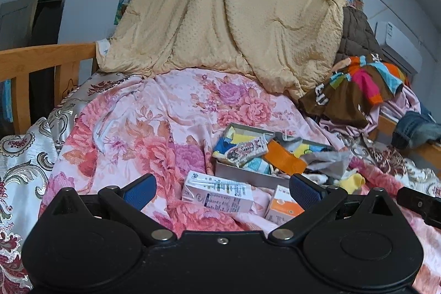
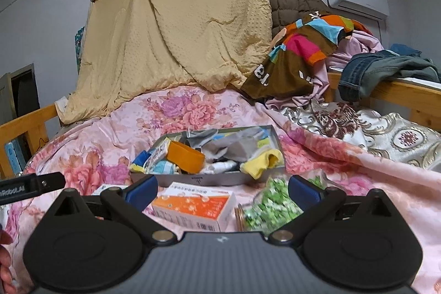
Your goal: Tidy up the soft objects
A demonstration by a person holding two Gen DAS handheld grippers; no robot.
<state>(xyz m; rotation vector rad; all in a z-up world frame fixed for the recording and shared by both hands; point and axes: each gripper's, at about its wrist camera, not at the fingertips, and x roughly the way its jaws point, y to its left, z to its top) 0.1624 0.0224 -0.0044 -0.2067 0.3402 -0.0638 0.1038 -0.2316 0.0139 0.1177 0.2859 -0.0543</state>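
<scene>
While both sets of jaws are gaping wide and gripping nothing, the left gripper and right gripper are hovering low over the pink floral bedspread. Just ahead, the shallow grey cardboard box is holding socks, a yellow sock spilling over its rim. Looks like approach stage; next move needs reaching forward for one sock.

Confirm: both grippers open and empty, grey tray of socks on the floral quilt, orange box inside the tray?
One thing is off: the orange box is not inside the tray. It lies on the quilt in front of it, as the right wrist view shows. The rest holds: left gripper and right gripper are open and empty, and the tray holds socks.
</scene>
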